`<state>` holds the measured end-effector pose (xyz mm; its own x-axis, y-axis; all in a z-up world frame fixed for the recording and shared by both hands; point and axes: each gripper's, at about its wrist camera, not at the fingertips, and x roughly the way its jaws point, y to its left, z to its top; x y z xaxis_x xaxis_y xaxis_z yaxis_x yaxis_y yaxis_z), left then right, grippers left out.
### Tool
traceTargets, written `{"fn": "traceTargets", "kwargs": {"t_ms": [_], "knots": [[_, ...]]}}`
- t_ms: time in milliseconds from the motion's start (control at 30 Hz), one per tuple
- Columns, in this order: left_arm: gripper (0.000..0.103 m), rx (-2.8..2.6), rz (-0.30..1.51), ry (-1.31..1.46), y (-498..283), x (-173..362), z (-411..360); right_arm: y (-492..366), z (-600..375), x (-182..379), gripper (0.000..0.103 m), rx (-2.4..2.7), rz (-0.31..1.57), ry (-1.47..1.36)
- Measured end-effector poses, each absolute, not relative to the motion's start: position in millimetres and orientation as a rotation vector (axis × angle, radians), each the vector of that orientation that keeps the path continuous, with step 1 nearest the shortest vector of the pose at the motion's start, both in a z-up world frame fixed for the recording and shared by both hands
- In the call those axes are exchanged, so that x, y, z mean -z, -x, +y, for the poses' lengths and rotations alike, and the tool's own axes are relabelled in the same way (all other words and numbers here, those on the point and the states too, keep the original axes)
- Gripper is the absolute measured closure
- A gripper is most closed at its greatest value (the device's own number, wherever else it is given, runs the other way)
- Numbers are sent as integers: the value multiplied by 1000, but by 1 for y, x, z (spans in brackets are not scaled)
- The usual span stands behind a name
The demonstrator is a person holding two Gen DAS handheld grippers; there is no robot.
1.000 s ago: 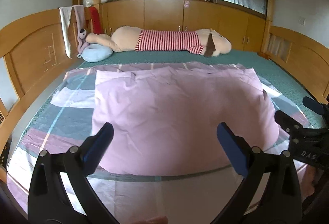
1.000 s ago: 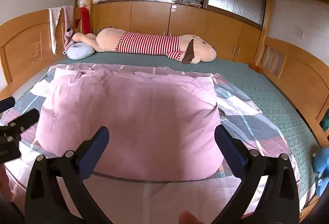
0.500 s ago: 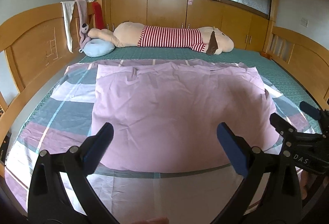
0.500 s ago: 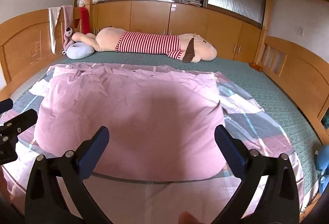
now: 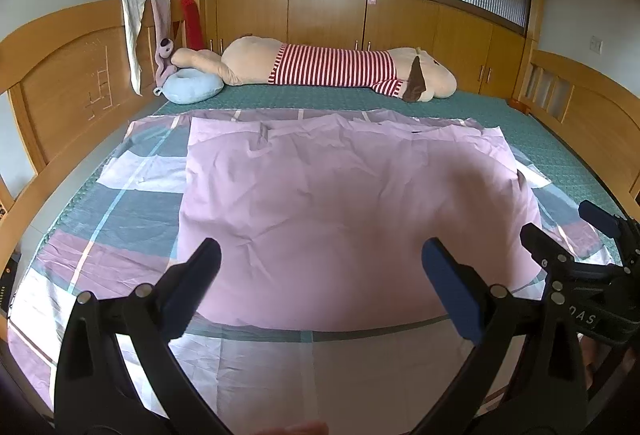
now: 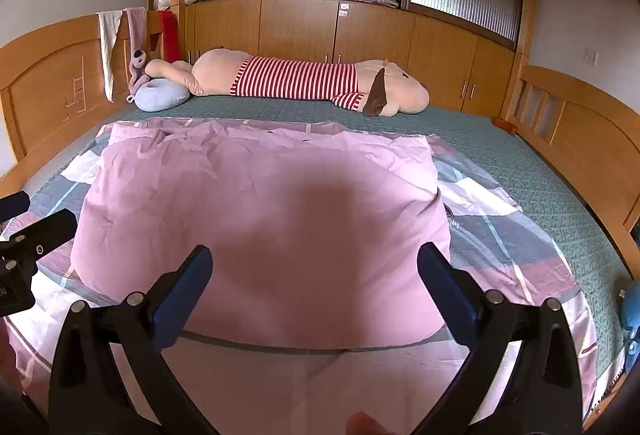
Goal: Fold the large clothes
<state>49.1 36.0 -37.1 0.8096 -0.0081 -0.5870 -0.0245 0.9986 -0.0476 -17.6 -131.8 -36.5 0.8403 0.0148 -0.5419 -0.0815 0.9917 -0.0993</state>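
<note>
The pink cloth (image 5: pixel 352 219) is lying spread on the bed, on top of a checked sheet (image 5: pixel 120 211) with grey, white and pink squares, and a folded edge is being seen along its near side. Its surface is lightly wrinkled, mostly at the far edge. The left gripper (image 5: pixel 320 275) is being held above the near edge of the cloth with its two blue fingers (image 5: pixel 448 287) spread wide apart, and nothing is being held between them. The right gripper (image 6: pixel 314 275) is being held in the same way, wide apart and empty, above the near part of the cloth. In the left wrist view the right gripper is being seen at the right border, just beside the cloth's right side. A long plush toy (image 5: pixel 320 71) in a red striped shirt is lying at the far side of the bed, and a blue pillow (image 5: pixel 192 89) is lying near the wooden headboard (image 5: pixel 72 83). A dark shadow is falling on the middle of the cloth.
</note>
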Motion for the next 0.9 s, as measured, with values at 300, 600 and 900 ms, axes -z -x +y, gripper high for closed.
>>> {"fn": "traceTargets", "kwargs": {"t_ms": [300, 600, 900], "knots": [[2, -3, 634, 65, -50, 40, 37, 16, -133, 38, 1, -51, 579, 119], [2, -21, 622, 47, -49, 40, 33, 14, -133, 42, 1, -54, 590, 123], [2, 2, 662, 86, -56, 45, 39, 4, -143, 50, 1, -46, 612, 89]]}}
